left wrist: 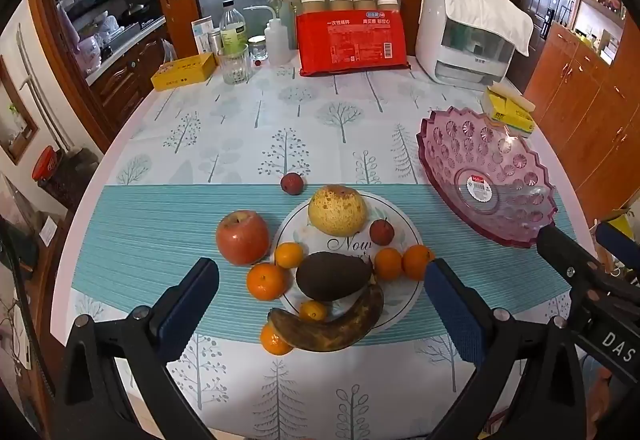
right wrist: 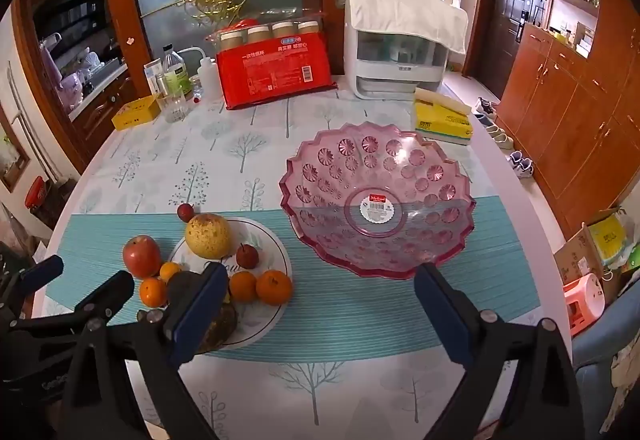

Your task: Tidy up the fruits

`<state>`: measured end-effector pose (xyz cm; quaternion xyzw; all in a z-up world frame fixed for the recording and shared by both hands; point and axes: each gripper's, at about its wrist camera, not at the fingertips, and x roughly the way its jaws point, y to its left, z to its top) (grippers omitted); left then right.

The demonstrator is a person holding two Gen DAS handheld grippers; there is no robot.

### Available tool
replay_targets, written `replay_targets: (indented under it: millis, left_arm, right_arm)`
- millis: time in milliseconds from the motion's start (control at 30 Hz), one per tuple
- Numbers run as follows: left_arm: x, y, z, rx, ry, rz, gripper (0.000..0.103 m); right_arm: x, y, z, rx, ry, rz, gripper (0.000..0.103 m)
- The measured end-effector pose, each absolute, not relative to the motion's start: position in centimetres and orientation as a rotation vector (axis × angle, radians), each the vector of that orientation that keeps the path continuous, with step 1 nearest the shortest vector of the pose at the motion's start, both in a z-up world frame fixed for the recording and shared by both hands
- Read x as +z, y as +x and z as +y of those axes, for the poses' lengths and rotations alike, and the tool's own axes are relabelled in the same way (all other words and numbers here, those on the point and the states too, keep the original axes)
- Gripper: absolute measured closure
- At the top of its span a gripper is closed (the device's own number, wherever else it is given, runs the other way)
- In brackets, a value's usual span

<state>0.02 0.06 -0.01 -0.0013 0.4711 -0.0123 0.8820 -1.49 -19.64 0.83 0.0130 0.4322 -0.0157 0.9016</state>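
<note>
Left gripper (left wrist: 320, 304) and right gripper (right wrist: 316, 314) are held wide open and empty above fruit-laden white plate (left wrist: 404, 224) and pink glass bowl (right wrist: 376, 200).

Plate (left wrist: 404, 224) at centre, bowl (left wrist: 486, 180) at its 2 o'clock — apart. On plate: pear (left wrist: 337, 210) at 12, avocado (left wrist: 332, 276) centre, banana (left wrist: 332, 324) at 6. Apple (left wrist: 242, 238) off-plate at 9.

In the right wrist view, the right tool's (right wrist: 316, 304) left finger (right wrist: 196, 316) hides most of the avocado (right wrist: 182, 286) and banana (right wrist: 224, 320) behind it.
</note>
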Motion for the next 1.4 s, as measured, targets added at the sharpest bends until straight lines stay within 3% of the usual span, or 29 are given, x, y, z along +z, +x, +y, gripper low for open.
replay_targets:
  millis: [1400]
  left_arm:
    - [-0.4, -1.1, -0.2, -0.021, -0.017, 0.982, 0.001]
  right_arm:
    - [0.0, -1.5, -20.1, -0.016, 0.033, 0.923, 0.008]
